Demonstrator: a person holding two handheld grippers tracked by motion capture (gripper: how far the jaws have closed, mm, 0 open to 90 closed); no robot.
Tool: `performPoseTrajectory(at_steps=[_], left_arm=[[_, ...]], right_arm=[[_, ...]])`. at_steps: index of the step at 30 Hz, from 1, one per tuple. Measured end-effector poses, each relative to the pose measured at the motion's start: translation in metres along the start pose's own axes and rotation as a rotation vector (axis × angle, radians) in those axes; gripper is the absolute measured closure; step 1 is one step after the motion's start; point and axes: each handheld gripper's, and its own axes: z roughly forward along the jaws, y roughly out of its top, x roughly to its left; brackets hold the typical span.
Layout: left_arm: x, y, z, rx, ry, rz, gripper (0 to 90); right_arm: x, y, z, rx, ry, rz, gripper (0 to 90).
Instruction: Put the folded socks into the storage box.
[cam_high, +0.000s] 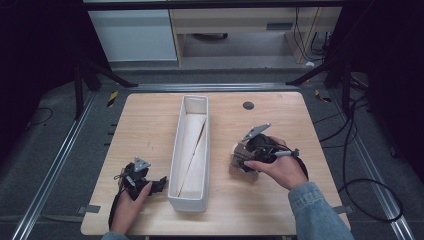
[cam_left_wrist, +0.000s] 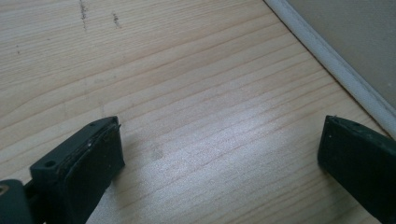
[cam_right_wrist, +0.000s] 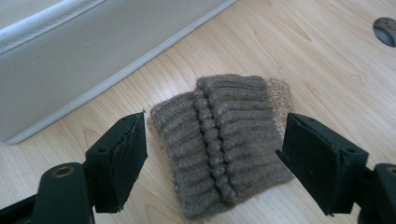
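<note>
Pale wooden desk (cam_high: 150, 120): right hand-held gripper (cam_right_wrist: 212, 154) gapes around a folded knit cloth (cam_right_wrist: 224, 140) (not yet gripped) beside the empty white bin (cam_high: 195, 107); left hand-held gripper (cam_left_wrist: 219, 154) open, idle.

A long white bin (cam_high: 192, 150) stands lengthwise down the counter (cam_high: 280, 200), walling off its left half from its right. Bare wood lies open on both sides. The folded knit cloth (cam_right_wrist: 224, 144) sits between the right tongs (cam_right_wrist: 212, 156), near the bin's wall.
</note>
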Motion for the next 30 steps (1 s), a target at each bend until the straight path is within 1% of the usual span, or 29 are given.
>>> performPoseTrajectory(at_steps=[5,7,8,9,10,11,13,15,17,18,19,22,27,30], left_arm=[[0.0,0.0,0.0,0.001,0.0,0.001,0.0],[0.0,0.0,0.0,0.0,0.001,0.0,0.0],[0.0,0.0,0.0,0.0,0.001,-0.001,0.0],[0.0,0.0,0.0,0.0,0.002,-0.001,0.0],[0.0,0.0,0.0,0.0,0.001,-0.001,0.0],[0.0,0.0,0.0,0.0,0.001,-0.001,0.0],[0.0,0.0,0.0,0.0,0.001,-0.001,0.0],[0.0,0.0,0.0,-0.001,0.001,-0.001,0.0],[0.0,0.0,0.0,0.0,0.001,-0.001,0.0],[0.0,0.0,0.0,0.0,0.001,-0.001,0.0],[0.0,0.0,0.0,0.0,0.001,-0.001,0.0],[0.0,0.0,0.0,0.0,0.001,-0.002,0.0],[0.0,0.0,0.0,0.001,0.001,-0.003,0.0],[0.0,0.0,0.0,0.001,0.002,-0.002,0.0]], right_arm=[[0.001,0.003,0.015,0.041,-0.008,-0.024,14.6],[-0.002,0.003,0.024,0.049,-0.011,-0.042,11.8],[-0.002,0.003,0.024,0.049,-0.011,-0.042,11.8],[-0.004,0.003,0.027,0.053,-0.004,-0.04,11.6],[-0.005,0.001,0.032,0.059,0.001,-0.05,12.0],[-0.006,-0.001,0.034,0.06,0.002,-0.05,12.0],[-0.006,-0.002,0.036,0.064,0.003,-0.053,11.8],[-0.005,-0.008,0.041,0.06,0.019,-0.067,11.6],[-0.004,-0.013,0.043,0.057,0.02,-0.078,11.5],[-0.004,-0.013,0.043,0.057,0.02,-0.078,11.5],[-0.005,-0.016,0.044,0.067,0.023,-0.097,11.2],[-0.004,-0.016,0.046,0.074,0.026,-0.101,11.0],[-0.001,-0.015,0.05,0.091,0.023,-0.145,10.6],[0.0,-0.016,0.053,0.114,0.022,-0.171,10.3]])
